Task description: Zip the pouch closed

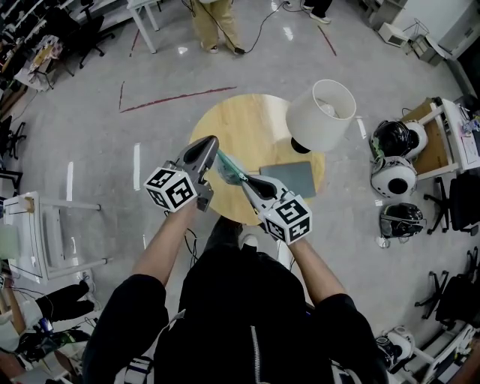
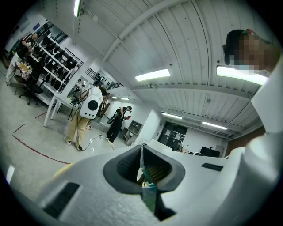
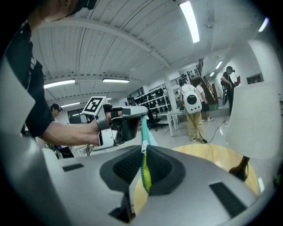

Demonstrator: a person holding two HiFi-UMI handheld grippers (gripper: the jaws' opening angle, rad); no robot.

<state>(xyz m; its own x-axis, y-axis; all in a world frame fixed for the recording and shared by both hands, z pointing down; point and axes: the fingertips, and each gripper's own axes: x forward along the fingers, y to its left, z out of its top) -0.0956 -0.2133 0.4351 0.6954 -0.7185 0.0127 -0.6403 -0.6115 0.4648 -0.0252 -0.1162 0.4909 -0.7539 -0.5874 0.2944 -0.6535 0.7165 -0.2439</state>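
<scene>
A teal pouch [image 1: 229, 169] with a yellow-green zipper edge hangs stretched in the air between my two grippers, above the round wooden table [image 1: 232, 120]. My left gripper [image 1: 214, 144] is shut on the pouch's upper end; in the left gripper view its jaws [image 2: 142, 152] pinch the teal fabric [image 2: 149, 194]. My right gripper [image 1: 248, 182] is shut on the lower end. In the right gripper view the pouch's zipper strip [image 3: 145, 174] runs up out of the right gripper [image 3: 143, 148] to the left gripper [image 3: 140, 115]. Whether the zipper pull is gripped I cannot tell.
A lamp with a white shade [image 1: 321, 114] stands on the table's right side, with a flat grey pad [image 1: 289, 178] beside it. Three helmets [image 1: 394, 176] lie on the floor at the right. A white table [image 1: 45, 232] stands at the left. A person [image 1: 214, 22] stands beyond the table.
</scene>
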